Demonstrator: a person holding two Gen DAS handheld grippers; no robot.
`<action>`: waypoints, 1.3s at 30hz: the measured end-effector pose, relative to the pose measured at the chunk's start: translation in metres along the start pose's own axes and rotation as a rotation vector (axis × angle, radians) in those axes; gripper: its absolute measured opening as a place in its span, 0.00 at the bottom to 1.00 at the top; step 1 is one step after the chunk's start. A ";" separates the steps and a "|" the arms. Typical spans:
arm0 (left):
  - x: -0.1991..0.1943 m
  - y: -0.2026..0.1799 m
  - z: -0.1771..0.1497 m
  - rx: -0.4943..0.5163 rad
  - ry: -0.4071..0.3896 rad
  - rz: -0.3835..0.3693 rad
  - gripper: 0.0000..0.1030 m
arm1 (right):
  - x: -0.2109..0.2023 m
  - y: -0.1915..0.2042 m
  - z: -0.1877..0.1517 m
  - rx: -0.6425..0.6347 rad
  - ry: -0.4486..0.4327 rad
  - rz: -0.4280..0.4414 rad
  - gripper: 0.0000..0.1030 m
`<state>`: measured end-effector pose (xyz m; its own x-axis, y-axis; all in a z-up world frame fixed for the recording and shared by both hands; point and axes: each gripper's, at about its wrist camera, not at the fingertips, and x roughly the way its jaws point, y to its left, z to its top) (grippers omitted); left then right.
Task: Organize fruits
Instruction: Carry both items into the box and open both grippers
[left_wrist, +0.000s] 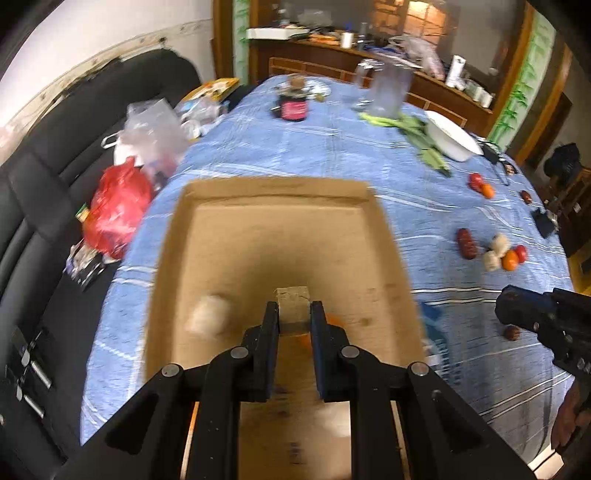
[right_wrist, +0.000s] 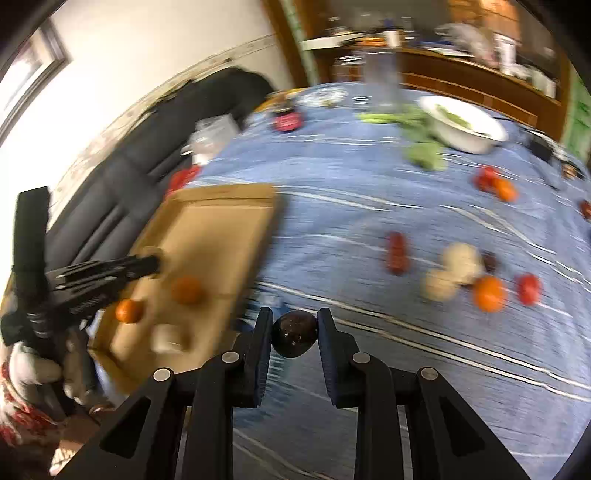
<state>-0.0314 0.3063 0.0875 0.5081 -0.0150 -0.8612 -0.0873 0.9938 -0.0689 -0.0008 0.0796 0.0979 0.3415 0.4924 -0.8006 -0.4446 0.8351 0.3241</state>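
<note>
A shallow cardboard box (left_wrist: 280, 229) lies on the blue tablecloth (left_wrist: 303, 147). My left gripper (left_wrist: 294, 314) hovers over it, open with nothing between the jaws; a pale fruit (left_wrist: 208, 319) and an orange one (left_wrist: 334, 321) lie in the box under it. In the right wrist view the box (right_wrist: 218, 236) holds two orange fruits (right_wrist: 187, 290) and pale ones (right_wrist: 168, 338). My right gripper (right_wrist: 294, 328) is shut on a dark round fruit (right_wrist: 294, 334), just right of the box. Loose fruits lie further right: a dark red one (right_wrist: 397, 253), pale ones (right_wrist: 461, 260), an orange one (right_wrist: 489, 293).
A white bowl (right_wrist: 465, 122) and green leaves (right_wrist: 424, 147) sit at the table's far right. A jar (left_wrist: 293, 105) and a clear container (left_wrist: 388, 90) stand at the far end. A black sofa (left_wrist: 55, 166) with plastic bags (left_wrist: 118, 210) runs along the left.
</note>
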 end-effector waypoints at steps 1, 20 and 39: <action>0.003 0.012 0.000 -0.015 0.010 0.007 0.15 | 0.007 0.010 0.002 -0.011 0.008 0.014 0.26; 0.029 0.050 0.010 -0.028 0.030 0.020 0.27 | 0.104 0.075 0.018 -0.081 0.121 0.007 0.27; -0.003 0.029 0.016 -0.143 -0.027 -0.030 0.53 | 0.050 0.044 0.007 0.013 0.033 0.022 0.32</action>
<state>-0.0219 0.3370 0.0955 0.5346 -0.0399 -0.8441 -0.1918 0.9671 -0.1671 0.0022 0.1432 0.0753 0.3044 0.5025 -0.8092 -0.4407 0.8274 0.3480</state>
